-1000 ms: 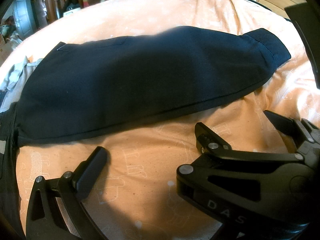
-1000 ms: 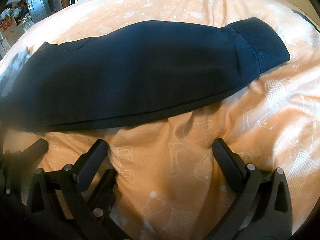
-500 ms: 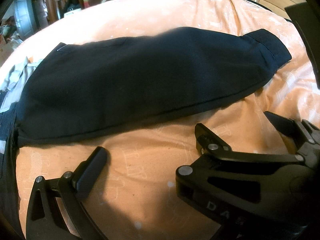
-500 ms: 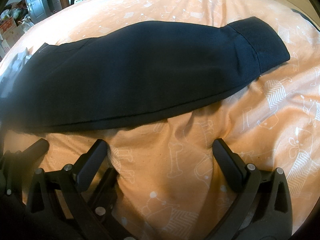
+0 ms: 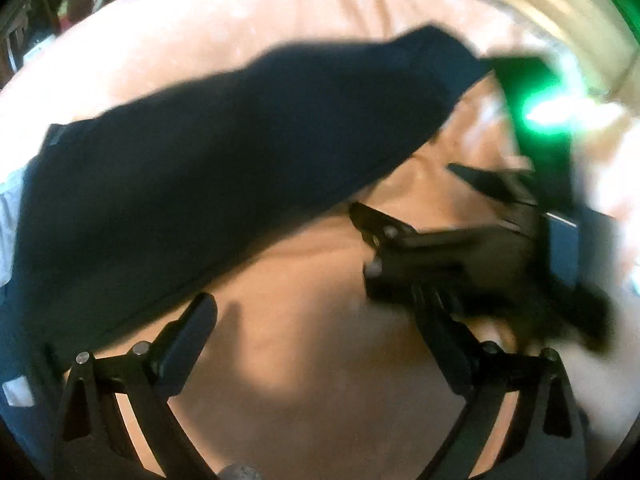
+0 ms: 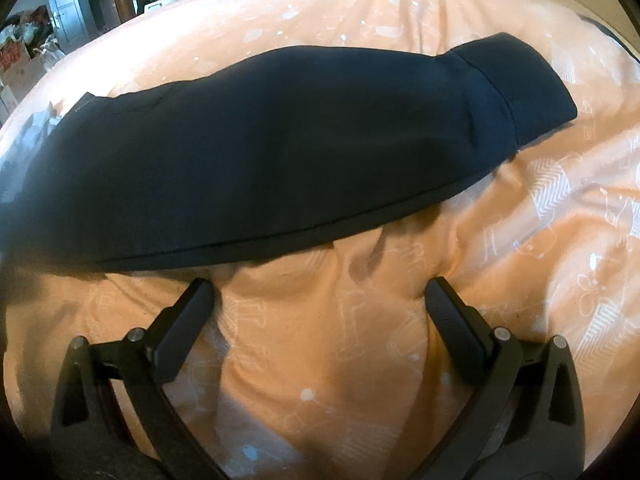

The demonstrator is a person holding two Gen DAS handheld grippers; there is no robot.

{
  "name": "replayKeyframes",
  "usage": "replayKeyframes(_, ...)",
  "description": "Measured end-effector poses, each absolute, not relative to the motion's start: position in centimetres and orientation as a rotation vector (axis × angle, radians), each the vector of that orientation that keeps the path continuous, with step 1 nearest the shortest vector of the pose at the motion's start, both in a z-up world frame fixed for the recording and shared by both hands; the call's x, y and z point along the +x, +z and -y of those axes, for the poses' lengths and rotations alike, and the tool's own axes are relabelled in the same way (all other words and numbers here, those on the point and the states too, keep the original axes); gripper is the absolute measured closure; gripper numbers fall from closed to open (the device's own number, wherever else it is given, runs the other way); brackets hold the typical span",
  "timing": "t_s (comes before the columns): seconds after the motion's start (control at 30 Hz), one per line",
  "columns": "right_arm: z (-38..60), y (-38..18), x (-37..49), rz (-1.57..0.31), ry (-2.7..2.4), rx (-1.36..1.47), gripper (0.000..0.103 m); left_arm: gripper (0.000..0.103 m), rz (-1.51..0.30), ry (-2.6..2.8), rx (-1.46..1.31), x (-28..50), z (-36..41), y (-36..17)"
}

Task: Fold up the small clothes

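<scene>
On the bed, your dark navy garment (image 6: 280, 152) lies spread flat across the orange printed bedsheet (image 6: 540, 240), running from the left edge up toward the far right, where its banded end (image 6: 520, 84) points.

Your right gripper (image 6: 320, 300) sits low, just short of the garment's near hem. Its jaws stand wide apart with only sheet between them; they hold nothing. The left finger (image 6: 188, 320) ends just beside the hem, though you cannot tell from this view whether it touches the cloth.

Your left gripper (image 5: 316, 320) is likewise spread wide and empty, angled toward the garment's near edge, with its left finger (image 5: 188, 332) just beside the fabric. Through this blurred view the right gripper shows side-on as a smeared black shape over the sheet, to the right of the garment. A green glare (image 5: 548, 116) washes the upper right.

No writing is legible on either gripper or on the garment. A small tab (image 6: 86, 103) sits at the garment's far left corner, too small to read. The sheet carries pale white cartoon figures and zigzag patches.
</scene>
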State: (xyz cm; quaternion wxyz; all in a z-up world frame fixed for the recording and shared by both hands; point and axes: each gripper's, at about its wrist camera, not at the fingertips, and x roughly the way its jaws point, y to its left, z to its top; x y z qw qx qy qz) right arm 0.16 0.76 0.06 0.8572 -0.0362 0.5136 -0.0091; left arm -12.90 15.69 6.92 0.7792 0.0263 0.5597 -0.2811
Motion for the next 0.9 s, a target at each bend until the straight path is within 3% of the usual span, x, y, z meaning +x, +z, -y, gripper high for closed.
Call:
replayKeyframes(0.23, -1.2, -0.2, 0.4, -1.070, -0.023, -0.089, 0.000, 0.000, -0.916, -0.741, -0.092, -20.4, -28.2, 19.6)
replayKeyframes(0.33, -1.5, -0.3, 1.1, -1.083, -0.008, -0.137, 0.000, 0.000, -0.905, -0.757, -0.174, -22.7, -33.3, 22.5)
replayKeyframes(0.5, -2.4, 1.4, 1.9, -1.186, 0.100, -0.074, 0.000, 0.000, -0.909, -0.752, -0.207, -26.5, -36.8, 23.3)
replayKeyframes(0.77, -9.2, 14.8, -8.1, -0.789, 0.187, 0.034, 0.000, 0.000, -1.013, -0.900, -0.229, -32.5, -38.7, 23.2)
replayKeyframes(0.9, -13.8, 17.9, -13.7, -0.756, 0.288, 0.044, 0.000, 0.000, -0.993, -0.975, -0.239, -35.4, -40.0, 24.5)
